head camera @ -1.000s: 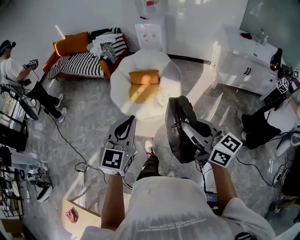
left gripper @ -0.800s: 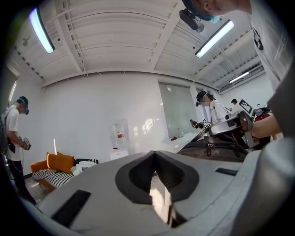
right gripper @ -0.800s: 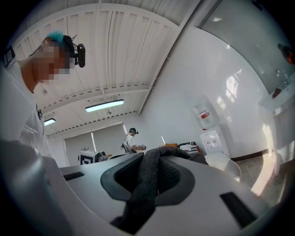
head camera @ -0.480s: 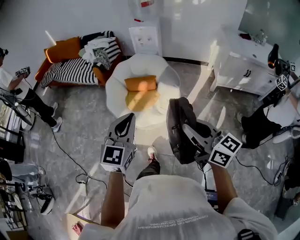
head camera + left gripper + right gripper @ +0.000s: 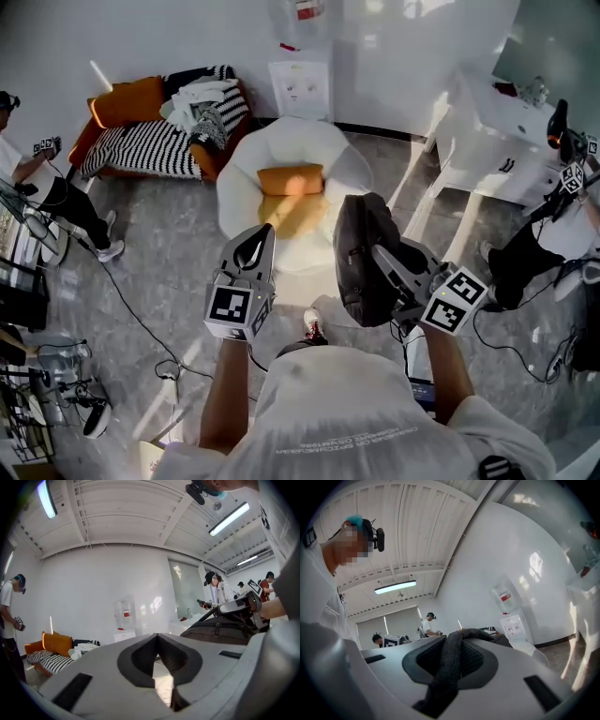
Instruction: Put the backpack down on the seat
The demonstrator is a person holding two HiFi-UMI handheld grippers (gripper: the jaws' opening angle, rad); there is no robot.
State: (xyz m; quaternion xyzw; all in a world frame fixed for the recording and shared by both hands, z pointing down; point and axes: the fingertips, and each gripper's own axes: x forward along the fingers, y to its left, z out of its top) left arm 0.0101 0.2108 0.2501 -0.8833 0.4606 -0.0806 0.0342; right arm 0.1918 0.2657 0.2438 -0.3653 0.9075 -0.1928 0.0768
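The dark grey backpack (image 5: 358, 267) hangs in the air from my right gripper (image 5: 380, 255), just right of the white round seat (image 5: 330, 141). Its strap (image 5: 449, 667) runs between the jaws of the right gripper (image 5: 457, 637), which is shut on it. Two orange cushions (image 5: 291, 180) lie on the seat. My left gripper (image 5: 255, 239) hovers over the seat's near edge, shut with nothing in it; its tips meet in the left gripper view (image 5: 157, 637). The backpack (image 5: 220, 632) shows there at the right.
A striped sofa (image 5: 150, 141) with an orange cushion and clothes stands at the back left, a water dispenser (image 5: 300, 84) behind the seat, a white cabinet (image 5: 497, 141) at the right. People stand at the left (image 5: 37, 178) and right (image 5: 548, 244). Cables (image 5: 141, 323) run over the floor.
The view has shifted a little as the person steps; the seat sits slightly nearer. Both grippers keep their pose and the backpack stays held.
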